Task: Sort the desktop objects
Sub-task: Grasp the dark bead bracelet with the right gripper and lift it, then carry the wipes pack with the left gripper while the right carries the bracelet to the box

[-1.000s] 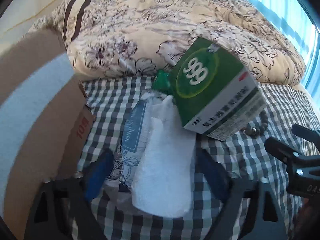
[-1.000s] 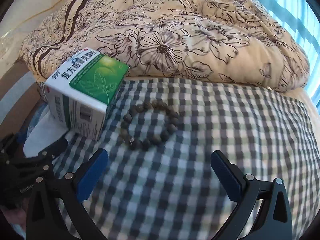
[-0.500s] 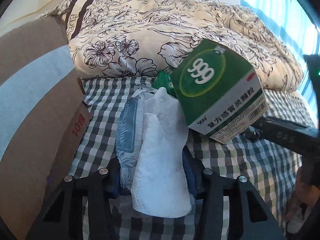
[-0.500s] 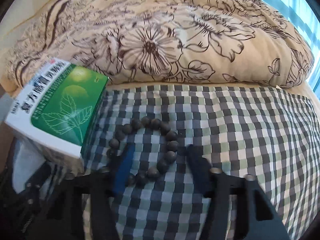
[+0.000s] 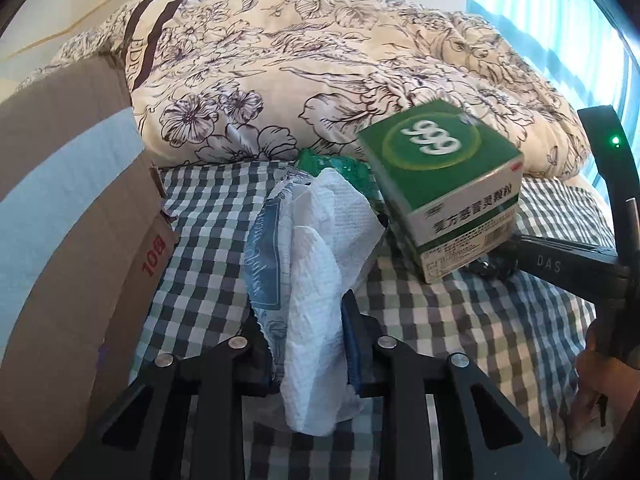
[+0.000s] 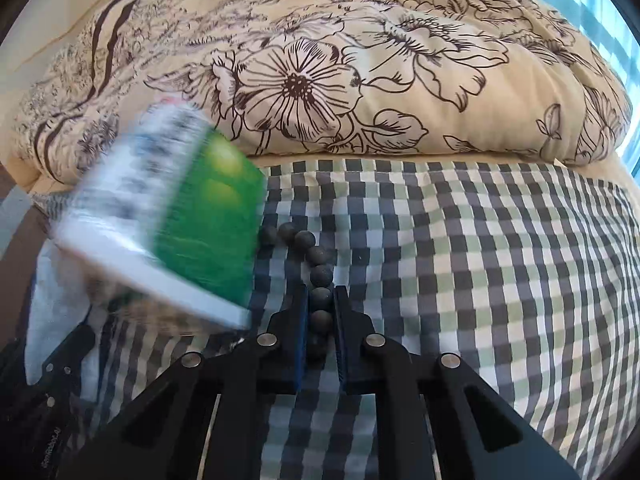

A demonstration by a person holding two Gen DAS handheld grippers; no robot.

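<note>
1. Left wrist view: black left gripper with blue pads (image 5: pixel 306 344) pinched onto soft blue-and-white plastic tissue pack (image 5: pixel 266 264), w/ crumpled white tissue sheet (image 5: pixel 320 280) hanging out of its top and draping down between the fingers.
2. Same view: pack lying on green, grey and white checked sheet (image 5: pixel 460 320), just right of brown cardboard box w/ pale blue tape band and red print (image 5: pixel 80 216).
3. Same view: green-and-white cardboard medicine box marked "999" (image 5: pixel 444 184) tilted, leaning on the far end of the pack; crinkled green wrapper (image 5: pixel 344 168) between the two, partly hidden.
4. Same view: cream quilt w/ dark floral line print (image 5: pixel 320 80) heaped behind everything; black right gripper body w/ green LED (image 5: pixel 612 148) at right edge, hand (image 5: pixel 596 384) below it.
5. Right wrist view: right gripper (image 6: pixel 321 312) nearly closed, blue pads clamping a strand of dark round wooden bead bracelet (image 6: pixel 320 276); remaining beads curving up and left across checked sheet (image 6: pixel 480 260).
6. Same view: medicine box (image 6: pixel 180 224) motion-blurred, tilted, touching or overlapping bracelet's left part; can't tell which.
7. Same view: white tissue (image 6: pixel 56 304) below box at left, left gripper body (image 6: pixel 44 392) in the lower-left corner, floral quilt (image 6: pixel 360 72) across the back.
</note>
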